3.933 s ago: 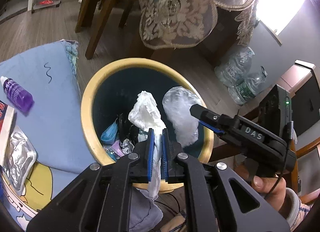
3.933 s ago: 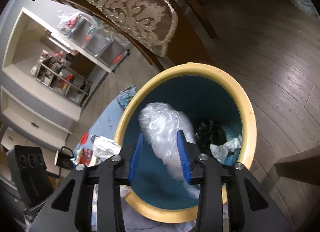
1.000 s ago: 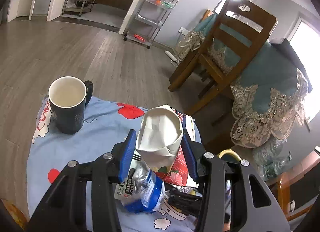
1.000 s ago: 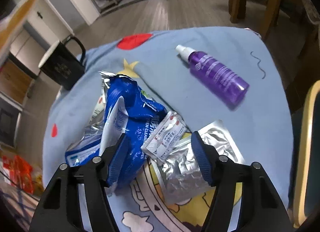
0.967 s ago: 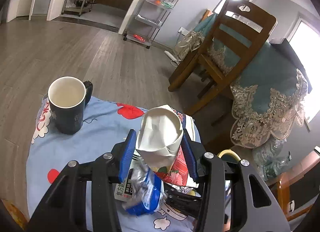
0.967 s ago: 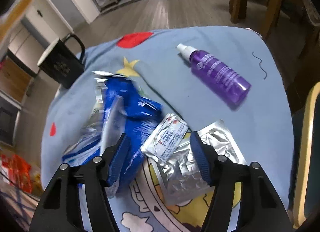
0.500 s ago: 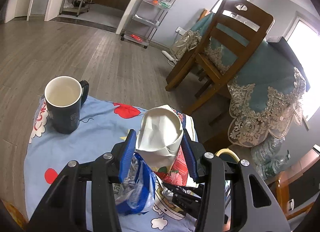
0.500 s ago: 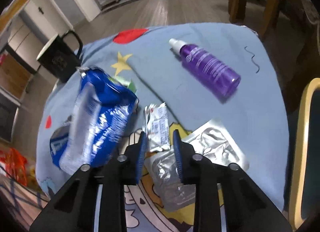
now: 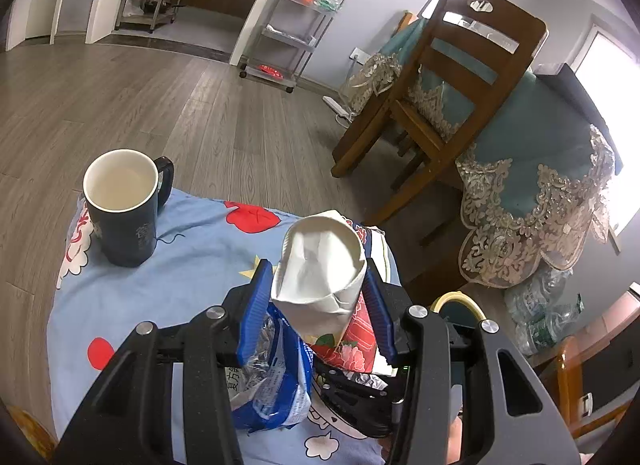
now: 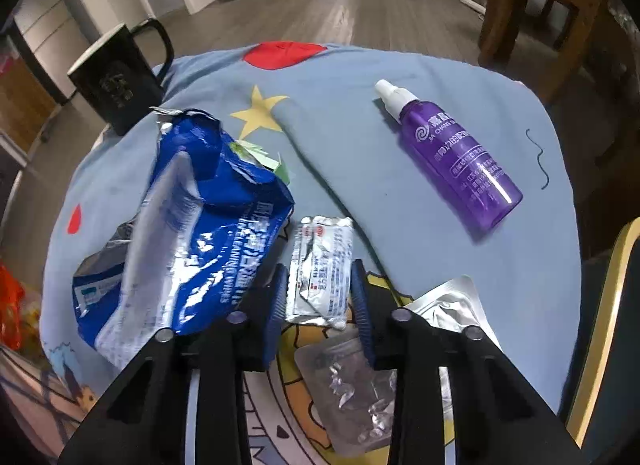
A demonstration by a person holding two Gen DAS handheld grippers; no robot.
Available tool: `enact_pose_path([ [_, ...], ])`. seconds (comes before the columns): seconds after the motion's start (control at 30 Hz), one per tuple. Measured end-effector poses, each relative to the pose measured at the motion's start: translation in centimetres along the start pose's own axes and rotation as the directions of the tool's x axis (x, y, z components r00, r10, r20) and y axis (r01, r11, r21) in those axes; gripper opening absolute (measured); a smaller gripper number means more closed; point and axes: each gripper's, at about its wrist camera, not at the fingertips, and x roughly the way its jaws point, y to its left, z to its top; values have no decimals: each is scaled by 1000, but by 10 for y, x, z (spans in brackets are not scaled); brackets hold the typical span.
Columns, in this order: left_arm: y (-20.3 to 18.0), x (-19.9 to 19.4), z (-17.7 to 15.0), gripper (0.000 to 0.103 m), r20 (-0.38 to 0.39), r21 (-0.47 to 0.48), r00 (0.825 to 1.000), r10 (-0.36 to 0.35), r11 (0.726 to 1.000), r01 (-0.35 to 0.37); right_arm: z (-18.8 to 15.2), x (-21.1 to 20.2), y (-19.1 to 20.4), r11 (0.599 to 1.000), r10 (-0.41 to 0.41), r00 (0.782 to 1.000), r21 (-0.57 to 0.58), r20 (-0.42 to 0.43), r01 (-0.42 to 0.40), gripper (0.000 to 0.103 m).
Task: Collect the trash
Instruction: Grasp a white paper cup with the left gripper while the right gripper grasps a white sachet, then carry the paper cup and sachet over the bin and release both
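Two pieces of trash are in my claws at this moment, one for each hand.

In the left wrist view, my left gripper (image 9: 318, 289) is clenched on a crushed white paper cup (image 9: 320, 265). The cup stands upright between the blue pads, above the blue tablecloth (image 9: 160, 277). The dark mug (image 9: 122, 207) stands well apart at the far left, and it is not trash, I think. A part of the yellow rim of the bin (image 9: 456, 299) shows behind the right finger, beside the table. I should keep this squeeze as it is, because more force will only flatten the cup and let it slip.

In the right wrist view, my right gripper (image 10: 318, 293) has its pads pressed on both edges of a small silver sachet (image 10: 322, 269), which bends a little between them. The sachet lies over a flat foil pouch (image 10: 360, 393) and just beside the blue wipes packet (image 10: 192, 225). To do this well, I would lift straight up and slowly, so that the pouch below and the packet do not come along. The purple spray bottle (image 10: 452, 157) lies apart and I would leave it. Then I would carry both pieces to the bin.
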Motion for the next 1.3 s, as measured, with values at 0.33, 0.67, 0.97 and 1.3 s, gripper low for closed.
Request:
enact_pose_path([
  [0.33,-12,11,-3,45,-21,34,1000,5,999,-4,-6,-50,-33,991,88,989,87,121,-99,32],
  [0.67,-43,32,-17,45,-73,99,997,-11,995,19,-46,-117,-89,988,56,977,128,204,-83,32],
  [0.97,-100,57,-38,45,-137,193,990,-36,979,63,-88,-156,-149,979,-22,972,203,235,-27,32],
  [1.3,-175,92,-75,45,-223,315,973,-63,940,134,-125,-190,-201,946,-89,952,323,292,-11,32],
])
